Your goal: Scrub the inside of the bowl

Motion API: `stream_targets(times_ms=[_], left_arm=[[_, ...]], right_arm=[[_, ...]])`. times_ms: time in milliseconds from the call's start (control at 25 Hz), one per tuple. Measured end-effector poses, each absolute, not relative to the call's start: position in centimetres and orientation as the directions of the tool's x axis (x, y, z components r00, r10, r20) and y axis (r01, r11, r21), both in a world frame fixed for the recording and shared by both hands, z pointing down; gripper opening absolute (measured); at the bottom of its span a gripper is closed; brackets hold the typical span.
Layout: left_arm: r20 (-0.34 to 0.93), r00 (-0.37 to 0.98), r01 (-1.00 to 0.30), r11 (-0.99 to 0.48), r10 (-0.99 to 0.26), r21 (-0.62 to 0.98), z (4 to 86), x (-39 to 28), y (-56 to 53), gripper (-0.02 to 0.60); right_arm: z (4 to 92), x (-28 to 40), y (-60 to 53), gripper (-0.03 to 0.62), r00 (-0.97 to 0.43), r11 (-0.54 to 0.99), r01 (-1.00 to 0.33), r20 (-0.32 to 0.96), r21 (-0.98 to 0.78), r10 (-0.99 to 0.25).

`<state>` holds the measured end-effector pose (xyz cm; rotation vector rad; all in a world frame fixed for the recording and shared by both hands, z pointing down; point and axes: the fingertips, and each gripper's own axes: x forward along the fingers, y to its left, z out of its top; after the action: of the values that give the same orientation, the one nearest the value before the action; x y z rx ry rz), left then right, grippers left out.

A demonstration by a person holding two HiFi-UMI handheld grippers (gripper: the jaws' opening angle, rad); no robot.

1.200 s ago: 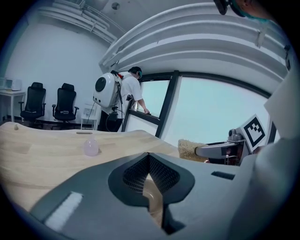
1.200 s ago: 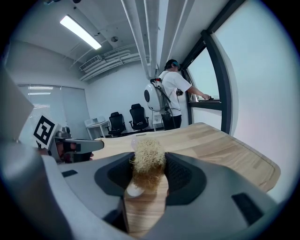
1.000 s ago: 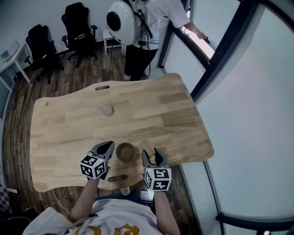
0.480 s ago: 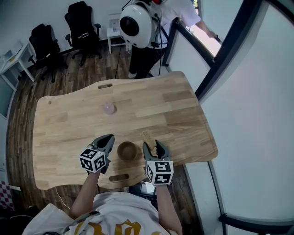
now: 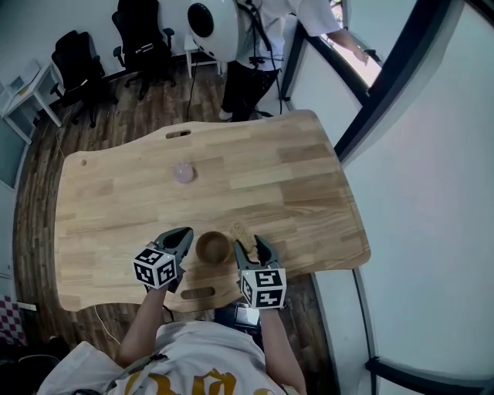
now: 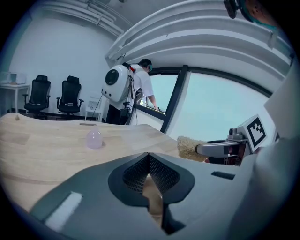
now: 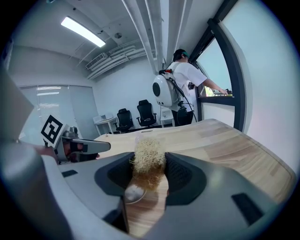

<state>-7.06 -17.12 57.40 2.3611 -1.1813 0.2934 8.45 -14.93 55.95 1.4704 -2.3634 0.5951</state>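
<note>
A small brown wooden bowl (image 5: 214,247) stands near the table's front edge, between my two grippers. My left gripper (image 5: 184,238) sits at the bowl's left side. In the left gripper view its jaws (image 6: 149,161) stand almost together, with a thin brown strip of the bowl (image 6: 152,194) pinched between the pads. My right gripper (image 5: 248,247) is just right of the bowl, shut on a straw-coloured fibrous scrubber (image 7: 148,161). The scrubber (image 5: 240,232) sticks out past the fingertips, beside the bowl's right rim and outside it.
A small pale pink translucent object (image 5: 183,173) lies farther back on the wooden table (image 5: 293,193). A slot cut-out (image 5: 197,293) is at the front edge. Behind the table stands a person with a white round backpack (image 5: 212,19), near office chairs (image 5: 143,35) and a window wall.
My right gripper has drifted slightly left with the scrubber, closer to the bowl. The left gripper has stayed at the bowl. The person at the back has shifted a little.
</note>
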Motion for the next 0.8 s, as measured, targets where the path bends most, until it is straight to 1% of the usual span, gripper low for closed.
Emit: stream_targets(times_ms=[200, 400, 640, 720, 800], left_arm=[[0.439, 0.615, -0.789, -0.518, -0.655, 0.331, 59.4, -6.7, -17.0, 0.002], [0.473, 0.595, -0.803, -0.476, -0.649, 0.358, 61.5, -7.6, -17.1, 0.002], [0.544, 0.617, -0.787, -0.461, -0.569, 0.411, 65.3, -7.6, -16.5, 0.004], [0.560, 0.613, -0.790, -0.454, -0.558, 0.412, 66.2, -7.7, -16.1, 0.020], [0.576, 0.611, -0.791, -0.451, -0.542, 0.414, 67.1, -7.6, -15.9, 0.059]], right_arm=[[57.4, 7.1, -14.4, 0.184, -0.458, 0.423, -0.886, 0.487, -0.188, -0.744], [59.3, 6.3, -14.5, 0.183, -0.468, 0.445, -0.877, 0.526, -0.179, -0.710], [61.6, 5.2, -14.4, 0.184, -0.490, 0.492, -0.854, 0.574, -0.167, -0.656], [62.2, 4.8, -14.3, 0.184, -0.500, 0.519, -0.841, 0.585, -0.153, -0.639], [62.8, 4.8, -14.3, 0.184, -0.503, 0.543, -0.830, 0.599, -0.132, -0.623]])
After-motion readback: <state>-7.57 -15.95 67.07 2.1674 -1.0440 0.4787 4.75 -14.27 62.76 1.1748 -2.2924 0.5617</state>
